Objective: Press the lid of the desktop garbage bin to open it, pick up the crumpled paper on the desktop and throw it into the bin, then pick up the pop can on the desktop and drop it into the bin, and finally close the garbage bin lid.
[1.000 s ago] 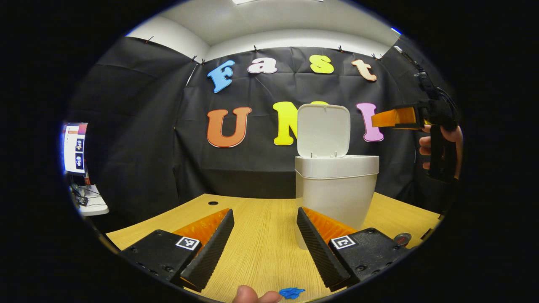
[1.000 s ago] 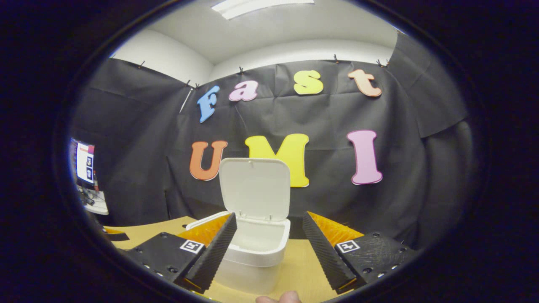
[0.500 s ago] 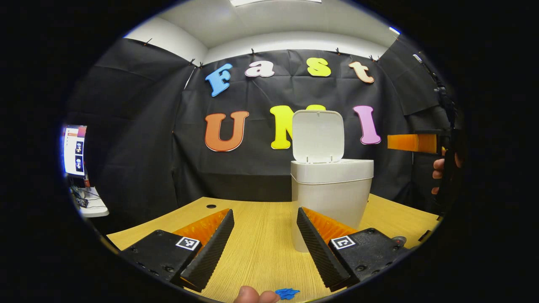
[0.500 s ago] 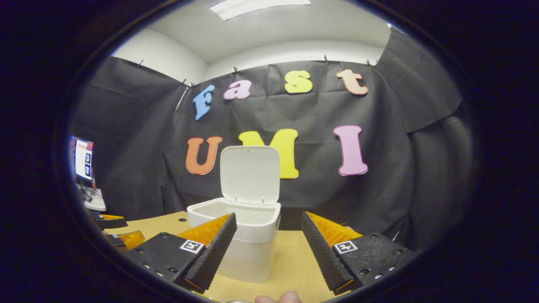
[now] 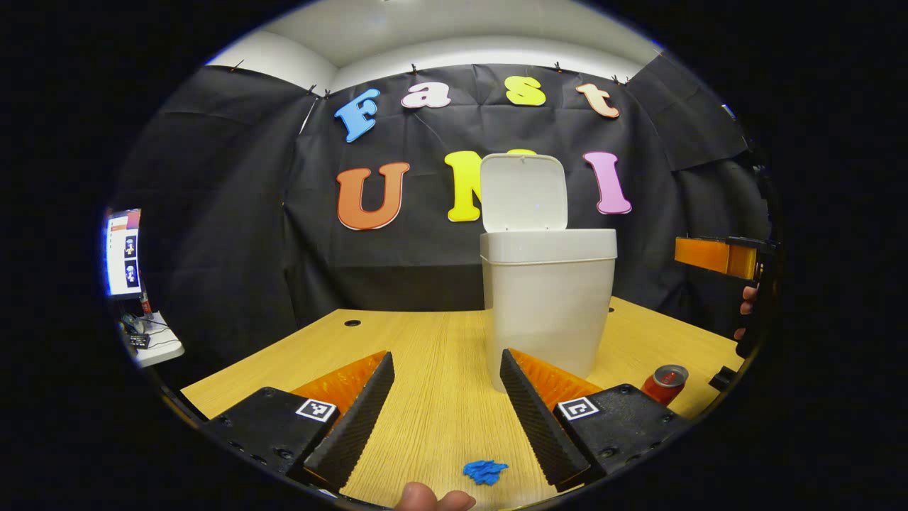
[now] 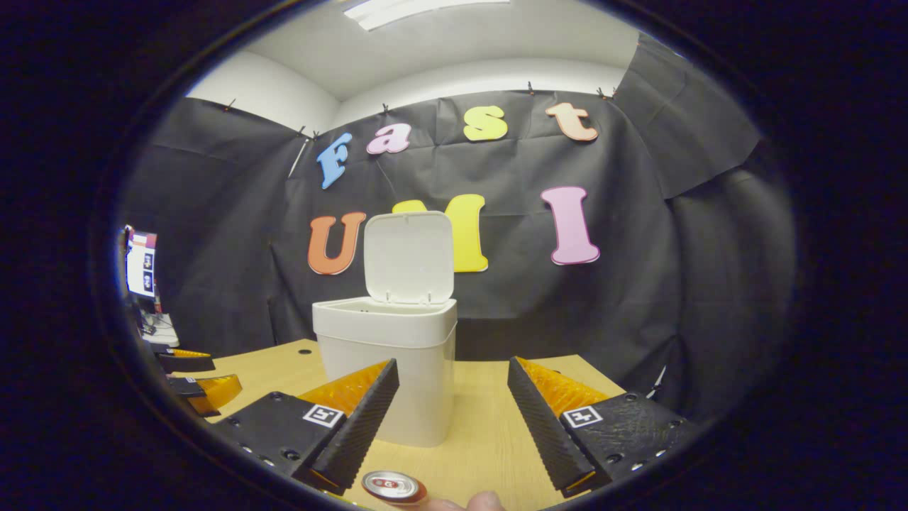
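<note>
The white garbage bin [image 5: 546, 305] stands on the wooden desk [image 5: 425, 355] with its lid [image 5: 523, 191] swung upright. A blue crumpled paper [image 5: 485, 471] lies on the desk just in front of my left gripper [image 5: 446, 355], which is open and holds nothing. A red pop can [image 5: 664, 383] stands right of the bin. My right gripper [image 6: 452, 363] is open and holds nothing. The bin [image 6: 386, 369] is ahead to its left, lid [image 6: 409, 257] up. The can's top [image 6: 394, 487] sits below and between its fingers.
The right gripper [image 5: 716, 255] and the hand holding it [image 5: 745, 312] show at the far right of the left gripper view. A monitor [image 5: 122, 252] and a small white side table [image 5: 152, 341] stand off to the left. A cable hole [image 5: 352, 323] marks the desk's back.
The right gripper has dropped from above the bin's opening and pulled back to desk height. The pop can has come into both views. The left gripper tilted down a little.
</note>
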`<action>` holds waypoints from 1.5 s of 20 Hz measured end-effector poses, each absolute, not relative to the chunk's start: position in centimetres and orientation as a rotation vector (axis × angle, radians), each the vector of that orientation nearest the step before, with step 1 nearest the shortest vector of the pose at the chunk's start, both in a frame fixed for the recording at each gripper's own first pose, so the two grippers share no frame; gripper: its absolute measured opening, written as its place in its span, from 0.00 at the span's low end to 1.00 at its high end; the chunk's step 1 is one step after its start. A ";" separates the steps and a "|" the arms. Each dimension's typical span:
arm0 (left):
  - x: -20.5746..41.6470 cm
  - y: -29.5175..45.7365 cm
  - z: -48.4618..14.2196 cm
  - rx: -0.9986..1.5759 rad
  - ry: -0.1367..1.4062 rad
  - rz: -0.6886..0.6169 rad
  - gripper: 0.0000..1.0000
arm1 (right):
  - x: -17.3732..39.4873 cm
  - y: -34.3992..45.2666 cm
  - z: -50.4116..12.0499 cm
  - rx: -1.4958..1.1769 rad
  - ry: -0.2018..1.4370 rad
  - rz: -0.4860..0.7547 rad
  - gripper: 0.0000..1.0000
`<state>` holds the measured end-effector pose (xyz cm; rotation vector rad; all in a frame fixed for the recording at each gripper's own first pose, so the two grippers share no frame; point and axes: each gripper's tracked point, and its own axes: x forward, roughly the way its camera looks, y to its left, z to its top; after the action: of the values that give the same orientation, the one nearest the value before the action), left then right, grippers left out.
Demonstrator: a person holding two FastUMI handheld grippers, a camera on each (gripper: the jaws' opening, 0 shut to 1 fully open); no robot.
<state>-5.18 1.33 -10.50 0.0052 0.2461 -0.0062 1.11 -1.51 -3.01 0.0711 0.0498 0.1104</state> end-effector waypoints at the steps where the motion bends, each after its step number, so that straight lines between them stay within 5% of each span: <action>1: -5.9 1.4 -11.5 -0.002 0.266 -0.006 0.97 | 0.7 -1.7 -3.4 0.071 0.048 0.106 0.96; 12: -10.3 -1.3 -22.3 -0.082 0.549 -0.060 0.98 | 0.0 -2.9 -6.7 0.025 0.068 0.062 0.96; 22: -10.4 -2.4 -25.1 -0.043 0.641 -0.101 0.98 | -2.6 -4.2 -10.4 0.051 0.130 0.074 0.96; 25: -10.2 -2.0 -25.3 -0.037 0.628 -0.105 0.80 | -2.8 -4.2 -11.1 0.055 0.140 0.077 0.96; 27: -10.2 -1.8 -25.5 -0.031 0.627 -0.095 0.78 | -2.8 -4.0 -11.3 0.063 0.145 0.082 0.96; 30: -10.1 -1.6 -25.4 -0.028 0.623 -0.105 0.55 | -2.7 -3.6 -11.3 0.055 0.149 0.086 0.96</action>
<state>-10.06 -1.60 -25.40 -0.0276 0.6232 -0.1046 -2.69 -3.56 -11.34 0.0552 0.1487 0.0864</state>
